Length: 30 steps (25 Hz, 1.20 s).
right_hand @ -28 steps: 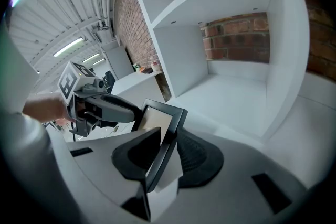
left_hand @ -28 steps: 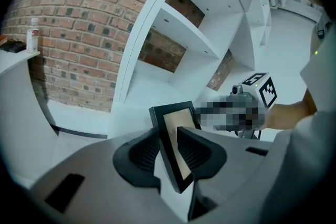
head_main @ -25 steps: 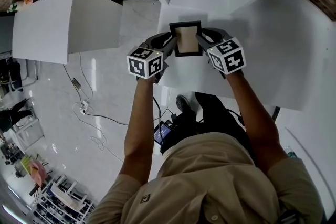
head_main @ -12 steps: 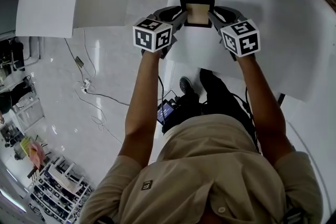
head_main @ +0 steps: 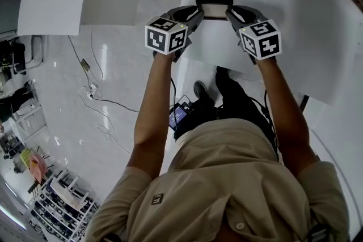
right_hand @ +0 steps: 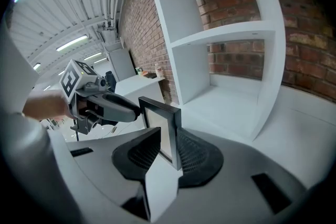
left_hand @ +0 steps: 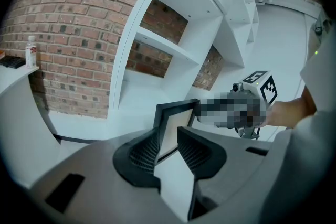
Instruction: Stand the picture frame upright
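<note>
Toward far edge of table (head_main: 295,54): picture frame (head_main: 214,9) near-upright, sides pinched by left gripper (head_main: 195,13), right gripper (head_main: 229,13); standing step underway; next, probably seat base, release.

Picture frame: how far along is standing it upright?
Done: the black-edged picture frame looks near vertical. In hand: left gripper and right gripper clamp its side edges over the white table. Left: set it down, release; nothing shows it standing alone.
</note>
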Motion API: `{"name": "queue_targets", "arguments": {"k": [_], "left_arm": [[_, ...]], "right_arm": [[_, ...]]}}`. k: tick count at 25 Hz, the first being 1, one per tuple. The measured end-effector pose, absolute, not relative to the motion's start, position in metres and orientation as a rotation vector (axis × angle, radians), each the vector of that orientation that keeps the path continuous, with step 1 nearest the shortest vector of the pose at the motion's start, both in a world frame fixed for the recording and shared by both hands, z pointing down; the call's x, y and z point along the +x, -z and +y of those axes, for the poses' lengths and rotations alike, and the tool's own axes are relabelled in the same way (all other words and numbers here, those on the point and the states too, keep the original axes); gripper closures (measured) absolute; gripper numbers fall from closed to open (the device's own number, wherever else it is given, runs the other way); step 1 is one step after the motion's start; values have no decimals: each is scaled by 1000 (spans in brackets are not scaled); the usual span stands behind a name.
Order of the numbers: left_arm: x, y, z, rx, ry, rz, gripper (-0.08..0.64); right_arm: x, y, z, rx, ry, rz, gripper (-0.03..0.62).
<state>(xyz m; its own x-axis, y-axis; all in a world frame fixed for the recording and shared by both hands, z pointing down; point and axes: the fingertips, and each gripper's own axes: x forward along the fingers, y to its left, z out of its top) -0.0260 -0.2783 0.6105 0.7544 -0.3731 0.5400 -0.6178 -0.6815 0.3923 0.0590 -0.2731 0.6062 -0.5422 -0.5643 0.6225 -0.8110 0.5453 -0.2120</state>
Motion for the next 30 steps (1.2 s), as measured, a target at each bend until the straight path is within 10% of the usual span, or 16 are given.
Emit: {"name": "queue_targets", "arguments": {"k": [30], "left_arm": [[-51, -579, -233, 2537, -673, -671, 472]], "right_arm": [[52, -597, -230, 905, -568, -2284, 460]]}}
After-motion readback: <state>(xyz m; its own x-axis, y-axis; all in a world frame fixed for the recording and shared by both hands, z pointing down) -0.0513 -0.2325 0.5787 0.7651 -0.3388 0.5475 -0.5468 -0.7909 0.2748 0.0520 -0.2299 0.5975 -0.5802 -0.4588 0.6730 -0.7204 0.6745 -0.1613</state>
